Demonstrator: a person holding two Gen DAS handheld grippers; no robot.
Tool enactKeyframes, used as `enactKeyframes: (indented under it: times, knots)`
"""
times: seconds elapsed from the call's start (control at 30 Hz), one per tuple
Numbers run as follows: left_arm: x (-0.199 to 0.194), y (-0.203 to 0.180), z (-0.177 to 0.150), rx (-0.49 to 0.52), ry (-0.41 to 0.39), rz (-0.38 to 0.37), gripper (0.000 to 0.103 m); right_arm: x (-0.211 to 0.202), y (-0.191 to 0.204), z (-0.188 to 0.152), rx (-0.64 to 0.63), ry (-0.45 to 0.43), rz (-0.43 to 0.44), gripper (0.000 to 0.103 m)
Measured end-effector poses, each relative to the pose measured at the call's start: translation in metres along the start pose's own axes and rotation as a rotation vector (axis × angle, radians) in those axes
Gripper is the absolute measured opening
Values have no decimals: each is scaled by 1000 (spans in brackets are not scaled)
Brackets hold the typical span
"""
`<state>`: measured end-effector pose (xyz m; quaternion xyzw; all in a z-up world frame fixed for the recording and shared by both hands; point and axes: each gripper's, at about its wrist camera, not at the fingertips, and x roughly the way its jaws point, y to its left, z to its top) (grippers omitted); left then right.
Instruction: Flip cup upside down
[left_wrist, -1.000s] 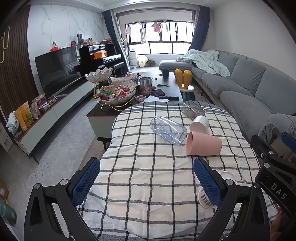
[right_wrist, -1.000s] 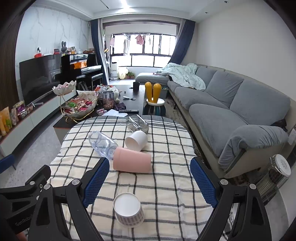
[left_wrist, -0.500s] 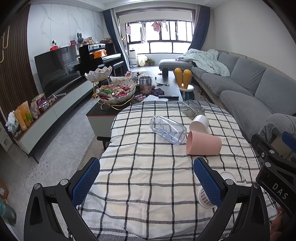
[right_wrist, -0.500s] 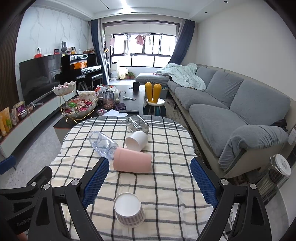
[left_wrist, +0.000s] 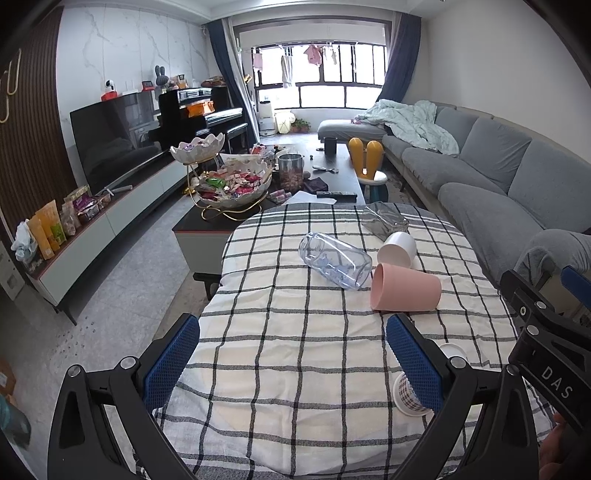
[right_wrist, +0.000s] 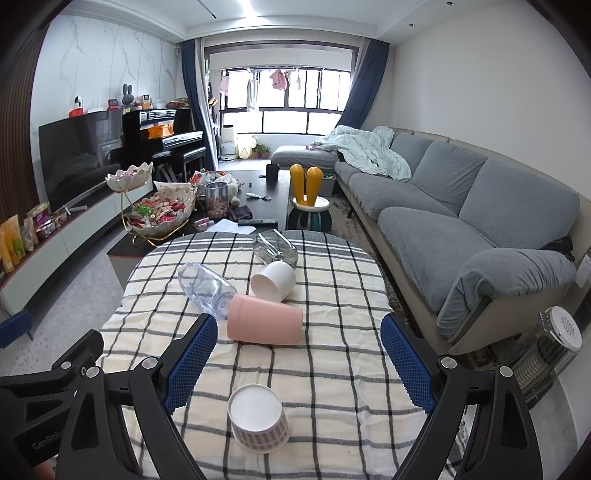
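Note:
A checked paper cup (right_wrist: 259, 421) stands bottom up on the checkered tablecloth (right_wrist: 332, 376), between and just below my right gripper's (right_wrist: 295, 354) open blue pads. In the left wrist view the same cup (left_wrist: 408, 393) is partly hidden behind the right pad. A pink cup (right_wrist: 264, 319) (left_wrist: 404, 291), a white cup (right_wrist: 273, 280) (left_wrist: 397, 249), a clear plastic bottle (right_wrist: 207, 284) (left_wrist: 334, 264) and a clear glass (right_wrist: 275, 246) (left_wrist: 384, 219) lie on their sides farther back. My left gripper (left_wrist: 291, 354) is open and empty over the tablecloth's near left part.
The right gripper's black frame (left_wrist: 546, 350) shows at the left wrist view's right edge. A coffee table (right_wrist: 258, 210) with snack bowls stands beyond the table, a grey sofa (right_wrist: 461, 206) to the right, a TV cabinet (left_wrist: 92, 221) to the left.

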<state>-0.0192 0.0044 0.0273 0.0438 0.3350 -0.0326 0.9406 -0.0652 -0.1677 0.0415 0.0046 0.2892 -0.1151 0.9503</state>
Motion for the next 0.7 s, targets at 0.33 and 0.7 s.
enactKeyframes:
  times: [0.33,0.7]
  knots:
    - [1,-2,0,-8,13,-15,103,0,0,0,-1,0,0,91]
    - [4,-2,-2,-18,34,-18,103,1,0,0,3,3,2,91]
